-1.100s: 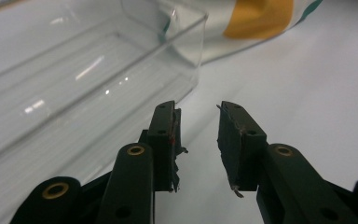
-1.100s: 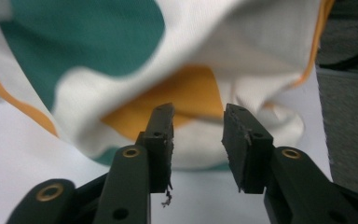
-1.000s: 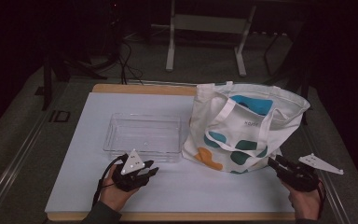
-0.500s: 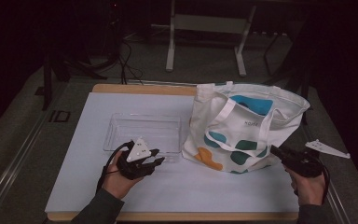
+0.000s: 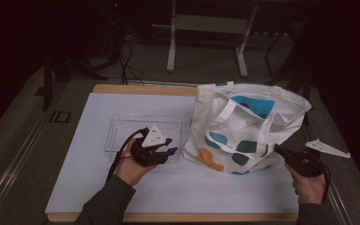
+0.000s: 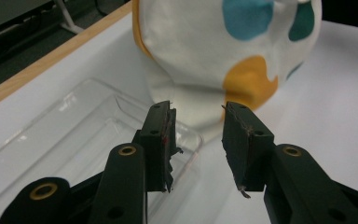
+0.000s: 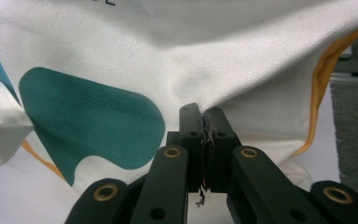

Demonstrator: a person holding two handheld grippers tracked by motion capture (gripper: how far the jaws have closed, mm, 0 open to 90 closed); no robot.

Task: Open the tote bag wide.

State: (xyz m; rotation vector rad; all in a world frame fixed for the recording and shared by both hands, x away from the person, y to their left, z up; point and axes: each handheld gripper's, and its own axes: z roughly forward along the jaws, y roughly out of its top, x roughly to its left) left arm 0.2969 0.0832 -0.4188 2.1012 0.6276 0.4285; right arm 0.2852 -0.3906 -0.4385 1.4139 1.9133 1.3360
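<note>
Tote bag point(image 5: 243, 129) stands upright, mouth opening upward.

The tote bag point(image 5: 248, 129) is standing open at the top, yet its inside is lying in shadow and whatever it is carrying cannot be told. Small lettering on its cloth is too tiny to read. In the right gripper view the bag point(image 7: 168, 60) is running off the picture at twelve, nine and three o'clock. The right gripper point(image 7: 204, 123) is pinching a fold of cloth, hiding the pads' faces. The clear tray point(image 6: 65, 135) is being cut off at nine o'clock in the left gripper view.
</note>
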